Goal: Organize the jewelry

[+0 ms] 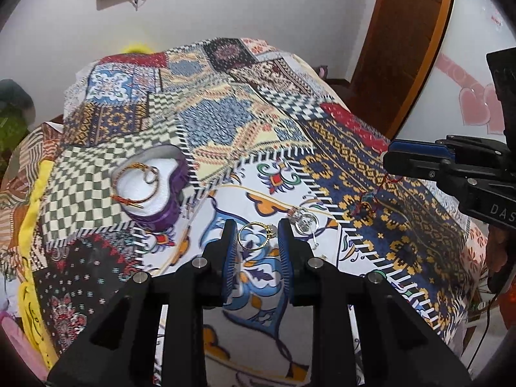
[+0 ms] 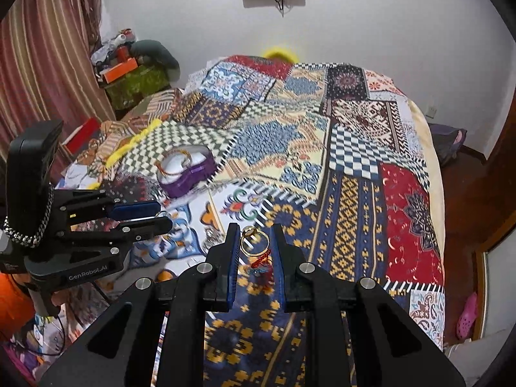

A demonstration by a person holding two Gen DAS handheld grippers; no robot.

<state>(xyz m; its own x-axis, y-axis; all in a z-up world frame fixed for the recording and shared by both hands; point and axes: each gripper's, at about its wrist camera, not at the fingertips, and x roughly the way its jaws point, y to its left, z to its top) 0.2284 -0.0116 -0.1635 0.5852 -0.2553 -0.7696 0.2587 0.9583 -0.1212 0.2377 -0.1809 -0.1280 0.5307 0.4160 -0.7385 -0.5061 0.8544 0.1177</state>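
Note:
A purple heart-shaped jewelry box (image 1: 154, 183) with a white cushion stands open on the patchwork bedspread (image 1: 225, 122), with gold bangles and a ring on the cushion; it also shows in the right wrist view (image 2: 187, 169). My left gripper (image 1: 256, 225) is open, its fingers on either side of a gold ring (image 1: 254, 235) lying on the cloth. A clear glass ring (image 1: 303, 219) lies just right of it. My right gripper (image 2: 254, 229) is open around a gold ring with a pale stone (image 2: 253, 240) and a red thread charm (image 2: 259, 264).
The right gripper's body (image 1: 451, 167) reaches in from the right in the left wrist view; the left gripper's body (image 2: 96, 225) from the left in the right wrist view. A wooden door (image 1: 403, 32) stands at the right, striped curtains (image 2: 48, 48) and clutter at the left.

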